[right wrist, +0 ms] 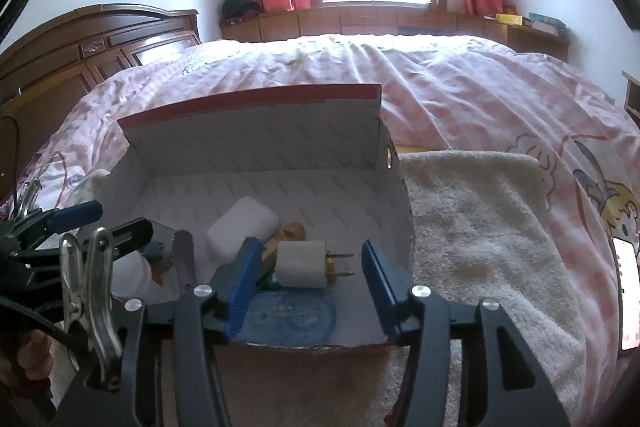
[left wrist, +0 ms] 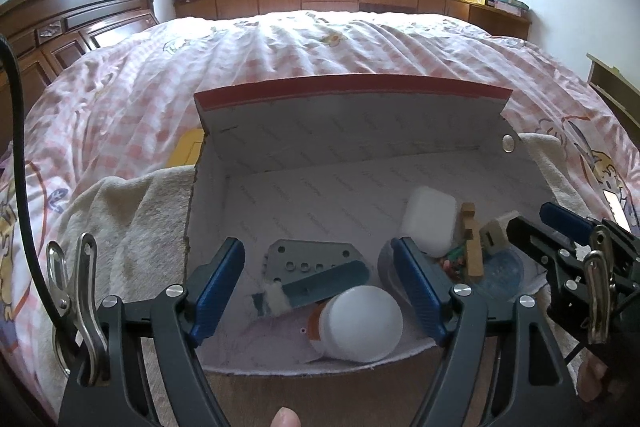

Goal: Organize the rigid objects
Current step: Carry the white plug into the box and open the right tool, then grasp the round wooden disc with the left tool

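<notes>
An open cardboard box [left wrist: 320, 131] with a red-edged lid sits on a towel on the bed; it also shows in the right wrist view [right wrist: 256, 147]. Inside lie a white round-lidded jar [left wrist: 360, 323], a grey metal plate with holes [left wrist: 308, 259], a white block [left wrist: 430, 221], a wooden piece [left wrist: 472, 247], a white plug [right wrist: 304, 265] and a blue disc [right wrist: 288, 319]. My left gripper [left wrist: 320, 291] is open over the jar, touching nothing. My right gripper [right wrist: 308, 287] is open over the plug and disc, holding nothing.
A beige towel [right wrist: 480, 227] lies under and right of the box. A pink checked quilt [left wrist: 300, 47] covers the bed. A yellow object [left wrist: 186, 149] sits behind the box's left side. A wooden headboard [left wrist: 60, 23] stands at left.
</notes>
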Demonstrator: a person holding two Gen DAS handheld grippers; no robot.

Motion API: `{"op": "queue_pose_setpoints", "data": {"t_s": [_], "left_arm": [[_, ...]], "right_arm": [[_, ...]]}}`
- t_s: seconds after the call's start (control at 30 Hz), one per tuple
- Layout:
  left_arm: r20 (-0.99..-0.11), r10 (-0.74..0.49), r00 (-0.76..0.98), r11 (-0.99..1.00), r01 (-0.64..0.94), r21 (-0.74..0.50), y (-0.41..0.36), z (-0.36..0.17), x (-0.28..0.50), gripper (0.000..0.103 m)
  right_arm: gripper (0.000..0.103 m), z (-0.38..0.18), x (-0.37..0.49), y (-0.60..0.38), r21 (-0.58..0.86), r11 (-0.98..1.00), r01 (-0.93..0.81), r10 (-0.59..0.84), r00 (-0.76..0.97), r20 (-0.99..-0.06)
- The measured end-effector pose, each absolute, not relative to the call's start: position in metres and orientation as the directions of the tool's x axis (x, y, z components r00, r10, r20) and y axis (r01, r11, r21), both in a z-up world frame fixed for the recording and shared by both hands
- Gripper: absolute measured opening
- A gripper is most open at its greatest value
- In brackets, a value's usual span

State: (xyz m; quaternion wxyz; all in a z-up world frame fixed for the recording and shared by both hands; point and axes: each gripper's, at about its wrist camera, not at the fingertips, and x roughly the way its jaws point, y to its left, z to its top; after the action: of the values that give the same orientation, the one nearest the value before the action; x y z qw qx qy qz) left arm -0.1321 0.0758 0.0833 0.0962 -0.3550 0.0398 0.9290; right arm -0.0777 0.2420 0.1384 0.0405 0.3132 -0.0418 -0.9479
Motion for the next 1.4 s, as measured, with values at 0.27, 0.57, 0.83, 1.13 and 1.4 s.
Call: {"op": "queue_pose_setpoints", "data": {"t_s": [0.27,0.57,0.83,1.13,1.4], "left_arm": [[-0.660,0.160,-0.734,-0.978,-0.208,-0.005,0.067,0.091,-0.114,0.079],[-0.660,0.161,-0.734,-0.980,-0.199,-0.019,0.051,0.095,-0.089,0.079],[-0.675,0.148,-0.723,-0.984,-0.179,-0.024,0.035,0.088,-0.068,0.079],[-0.689,0.136,-0.712,-0.987,-0.155,-0.035,0.016,0.082,-0.046,0.079],[-0.708,0.127,-0.694,-0.989,-0.145,-0.035,0.000,0.071,-0.028,0.079]], "right_arm": [[0.060,0.146,-0.063,0.235,0.104,-0.993,0.061,-0.110,-0.809,-0.577],[0.062,0.148,-0.040,0.225,0.108,-0.991,0.077,-0.126,-0.806,-0.578],[0.065,0.145,-0.017,0.218,0.116,-0.990,0.083,-0.135,-0.801,-0.583],[0.066,0.135,0.004,0.213,0.133,-0.987,0.087,-0.150,-0.787,-0.599],[0.066,0.112,0.020,0.206,0.139,-0.986,0.089,-0.158,-0.744,-0.650]]}}
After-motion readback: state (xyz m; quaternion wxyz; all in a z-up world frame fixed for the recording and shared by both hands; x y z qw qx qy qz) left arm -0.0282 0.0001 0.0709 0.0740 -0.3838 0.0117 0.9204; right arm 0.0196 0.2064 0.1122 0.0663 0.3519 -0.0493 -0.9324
